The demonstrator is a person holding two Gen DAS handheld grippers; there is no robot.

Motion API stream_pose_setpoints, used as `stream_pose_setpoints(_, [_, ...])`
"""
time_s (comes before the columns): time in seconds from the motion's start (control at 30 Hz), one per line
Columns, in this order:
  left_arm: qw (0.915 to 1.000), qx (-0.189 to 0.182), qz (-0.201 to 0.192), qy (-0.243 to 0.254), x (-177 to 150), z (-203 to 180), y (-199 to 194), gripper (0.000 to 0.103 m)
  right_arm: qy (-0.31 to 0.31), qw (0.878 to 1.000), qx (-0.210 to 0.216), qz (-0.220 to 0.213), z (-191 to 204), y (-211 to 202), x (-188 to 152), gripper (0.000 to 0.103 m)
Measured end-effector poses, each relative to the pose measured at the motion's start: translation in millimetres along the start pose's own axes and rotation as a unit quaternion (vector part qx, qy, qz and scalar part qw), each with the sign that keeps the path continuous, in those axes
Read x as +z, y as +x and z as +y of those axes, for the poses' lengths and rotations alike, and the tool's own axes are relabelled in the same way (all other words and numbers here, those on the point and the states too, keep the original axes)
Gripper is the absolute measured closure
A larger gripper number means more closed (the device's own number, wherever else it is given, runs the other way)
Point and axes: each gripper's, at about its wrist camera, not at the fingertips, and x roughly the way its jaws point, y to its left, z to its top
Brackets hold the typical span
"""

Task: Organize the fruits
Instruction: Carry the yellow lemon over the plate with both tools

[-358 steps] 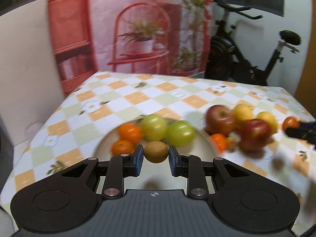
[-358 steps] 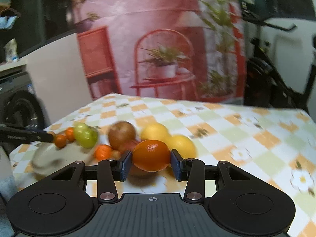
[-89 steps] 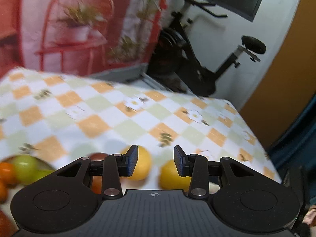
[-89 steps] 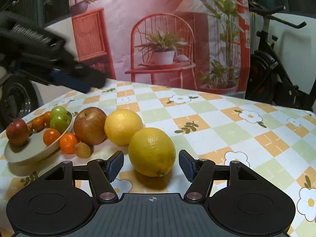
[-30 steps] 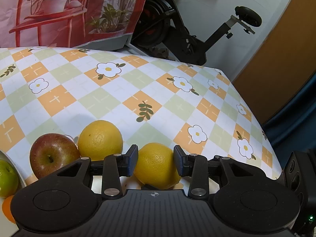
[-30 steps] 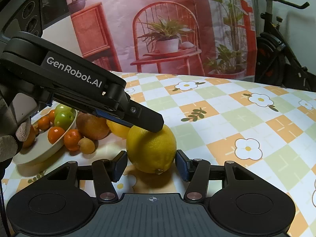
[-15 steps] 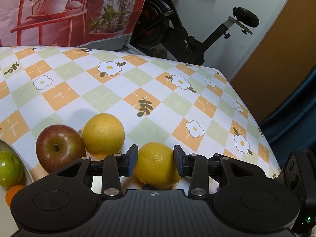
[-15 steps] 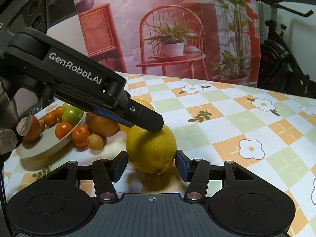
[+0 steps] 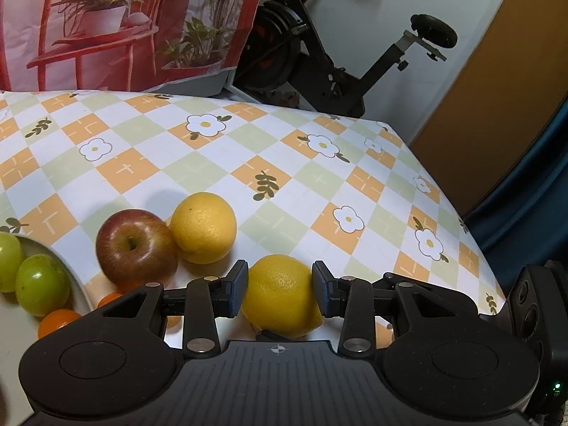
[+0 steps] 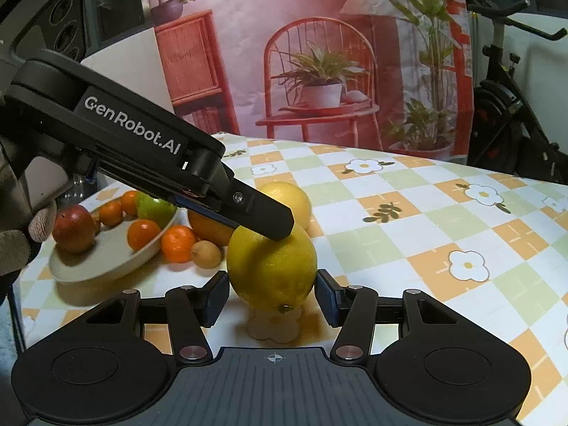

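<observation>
- Plate (image 10: 106, 262): left of both grippers, holding small fruit; more fruit crowds its right rim.
- Left gripper (image 9: 280, 293): pads appear to press the lemon (image 9: 280, 294) from above; judged a grip.
- Right gripper (image 10: 271, 294): jaws flank the same lemon (image 10: 271, 266) with slim gaps showing; judged not gripping.
- Lemon sits on the cloth (image 10: 426, 220), directly ahead of both grippers.
- Advice: let one gripper carry; back the other away, then approach the plate over the crowded fruit, not through it.
</observation>
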Motion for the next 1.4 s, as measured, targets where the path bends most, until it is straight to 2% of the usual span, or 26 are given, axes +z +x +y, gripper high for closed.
stream_pose_setpoints(0.4, [0.9994, -0.003, -0.029, -0.017, -5.3, 23.8, -40.4, 0.061, -0.027, 1.0, 0.012, 0.001, 39.7, 0.0, 21.5, 0.054])
stream_pose_setpoints(0.67, [0.9981, 0.01, -0.053, -0.028, -3.5, 48.1, -73.8, 0.061, -0.057, 0.998, 0.039, 0.0, 74.8, 12.7, 47.5, 0.054])
stream_pose_setpoints(0.9, [0.995, 0.041, -0.07, -0.058, -4.5, 87.6, -104.1, 0.061, -0.094, 0.992, 0.08, 0.012, 117.6, 44.6, 74.3, 0.054])
stream_pose_setpoints(1.1, [0.9925, 0.061, -0.066, -0.083, -13.9, 123.4, -117.7, 0.061, -0.135, 0.984, 0.105, 0.038, 155.4, 76.5, 80.8, 0.054])
stream_pose_setpoints(1.4, [0.9893, 0.078, -0.06, -0.108, -21.1, 155.5, -114.8, 0.062, -0.175, 0.975, 0.113, 0.081, 187.5, 117.4, 80.5, 0.054])
